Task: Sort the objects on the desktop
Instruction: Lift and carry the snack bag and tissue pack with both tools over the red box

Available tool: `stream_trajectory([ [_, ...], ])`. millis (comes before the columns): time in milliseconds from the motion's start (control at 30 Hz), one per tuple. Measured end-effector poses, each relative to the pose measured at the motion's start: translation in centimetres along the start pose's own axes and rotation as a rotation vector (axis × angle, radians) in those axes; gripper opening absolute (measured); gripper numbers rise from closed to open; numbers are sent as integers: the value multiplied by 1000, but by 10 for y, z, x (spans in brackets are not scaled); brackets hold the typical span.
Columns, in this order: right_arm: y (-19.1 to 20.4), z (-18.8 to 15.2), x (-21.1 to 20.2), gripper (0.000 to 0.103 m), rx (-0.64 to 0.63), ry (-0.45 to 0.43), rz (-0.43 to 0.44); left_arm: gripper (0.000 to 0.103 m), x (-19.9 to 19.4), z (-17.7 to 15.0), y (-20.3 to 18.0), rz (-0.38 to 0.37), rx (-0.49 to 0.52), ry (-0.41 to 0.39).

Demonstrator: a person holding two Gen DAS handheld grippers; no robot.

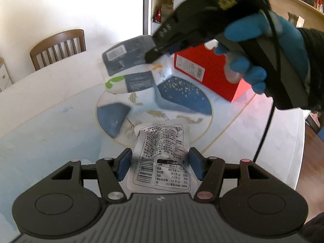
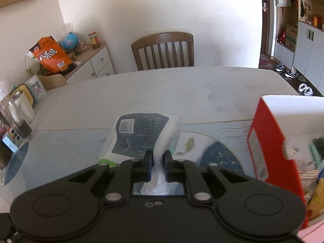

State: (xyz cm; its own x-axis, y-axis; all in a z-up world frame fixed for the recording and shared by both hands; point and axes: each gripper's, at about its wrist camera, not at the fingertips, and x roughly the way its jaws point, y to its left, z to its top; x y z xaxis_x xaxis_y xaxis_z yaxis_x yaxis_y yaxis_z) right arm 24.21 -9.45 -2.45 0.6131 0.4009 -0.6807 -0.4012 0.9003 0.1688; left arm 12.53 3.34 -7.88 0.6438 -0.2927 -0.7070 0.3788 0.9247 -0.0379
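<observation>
- Left tool (image 1: pixel 160 165): clenched across a white snack sachet (image 1: pixel 162 158), printed back facing up, pads on its two side edges; sachet held just above the surface (image 1: pixel 50 125).
- Right tool (image 2: pixel 158 166): clenched on the crumpled white end of a tissue pack (image 2: pixel 141 135), navy label with barcode outward; pack hangs clear of the surface in the left view.
- Red box (image 2: pixel 269 141): open-topped, standing at the right, near both tools; likely the bin for sorting, holding assorted items too blurred to name.
- Handling note, judged: keep both grips firm; carry each item over the box rim before letting go, one tool at a time so they do not collide. The thin pinch on the tissue wrapper may slip, so avoid swinging.
- Count: tools, two; sachet, one; held tissue pack, one; a second similar pack (image 1: pixel 129 84) lying on the surface, one; red box, one; chair (image 2: pixel 163 50), one.
</observation>
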Motion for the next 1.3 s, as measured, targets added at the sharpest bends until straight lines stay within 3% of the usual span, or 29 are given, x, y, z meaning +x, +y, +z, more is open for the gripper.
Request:
stream_trajectory([
  [600, -43, 5, -67, 10, 37, -61, 6, 60, -25, 49, -38, 5, -5, -61],
  [1300, -122, 15, -111, 10, 70, -101, 0, 60, -5, 113, -81, 5, 11, -100],
])
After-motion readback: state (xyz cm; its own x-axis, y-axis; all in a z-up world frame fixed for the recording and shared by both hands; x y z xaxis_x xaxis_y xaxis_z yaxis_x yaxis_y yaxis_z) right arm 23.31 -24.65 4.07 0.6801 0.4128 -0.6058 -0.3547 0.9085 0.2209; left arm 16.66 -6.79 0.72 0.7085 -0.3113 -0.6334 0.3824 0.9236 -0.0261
